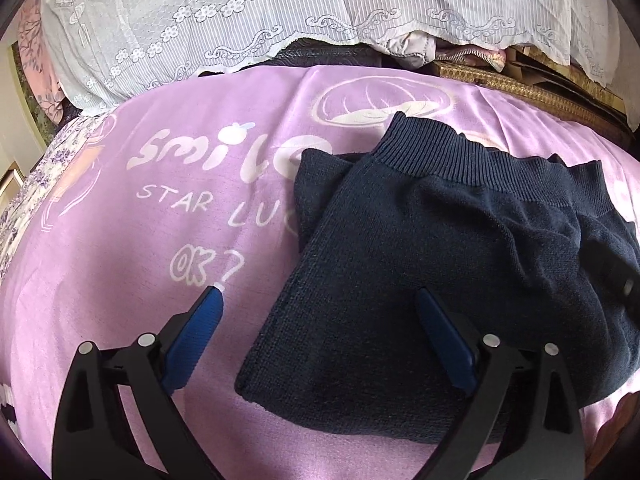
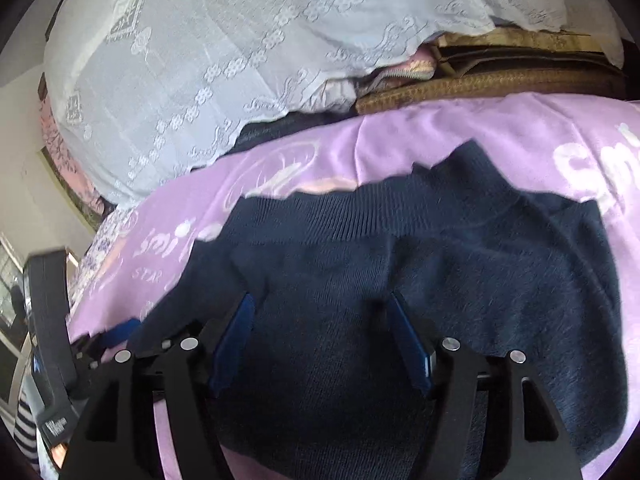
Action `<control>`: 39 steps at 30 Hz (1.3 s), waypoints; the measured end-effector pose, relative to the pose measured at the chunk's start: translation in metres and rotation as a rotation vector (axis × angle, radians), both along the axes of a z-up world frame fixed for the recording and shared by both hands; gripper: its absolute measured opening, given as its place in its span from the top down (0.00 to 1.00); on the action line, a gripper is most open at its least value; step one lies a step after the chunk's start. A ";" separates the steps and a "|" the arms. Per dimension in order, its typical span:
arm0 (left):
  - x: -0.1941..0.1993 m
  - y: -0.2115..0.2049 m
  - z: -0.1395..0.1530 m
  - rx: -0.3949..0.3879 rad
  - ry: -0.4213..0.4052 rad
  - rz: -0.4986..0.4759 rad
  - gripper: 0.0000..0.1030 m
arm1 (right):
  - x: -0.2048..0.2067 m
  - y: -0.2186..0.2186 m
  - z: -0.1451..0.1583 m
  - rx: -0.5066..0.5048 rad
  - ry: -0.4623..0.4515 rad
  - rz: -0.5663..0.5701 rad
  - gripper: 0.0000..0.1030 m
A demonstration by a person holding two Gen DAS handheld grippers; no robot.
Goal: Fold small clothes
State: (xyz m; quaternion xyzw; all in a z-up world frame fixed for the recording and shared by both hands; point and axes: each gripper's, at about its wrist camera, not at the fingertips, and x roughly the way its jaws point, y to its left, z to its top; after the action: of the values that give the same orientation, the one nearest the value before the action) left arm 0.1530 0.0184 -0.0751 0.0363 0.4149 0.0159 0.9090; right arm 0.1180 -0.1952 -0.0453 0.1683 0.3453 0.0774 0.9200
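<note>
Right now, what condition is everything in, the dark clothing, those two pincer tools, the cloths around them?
navy knit garment: partly folded, rumpled, lying on the sheet, ribbed band away from the cameras
left hand-held gripper: open, holding nothing, fingers either side of the garment's left edge
right hand-held gripper: open, holding nothing, over the garment
purple printed sheet: spread out, lightly creased
white lace cloth: draped over things behind the sheet
</note>
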 end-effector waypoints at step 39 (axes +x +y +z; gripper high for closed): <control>0.003 -0.007 -0.001 -0.023 0.017 -0.031 0.06 | -0.057 -0.026 -0.012 -0.085 0.051 -0.064 0.27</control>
State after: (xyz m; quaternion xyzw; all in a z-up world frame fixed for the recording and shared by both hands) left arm 0.1564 0.0110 -0.0765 0.0325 0.4223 -0.0035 0.9059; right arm 0.0609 -0.2208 -0.0575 0.1421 0.3659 0.0286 0.9193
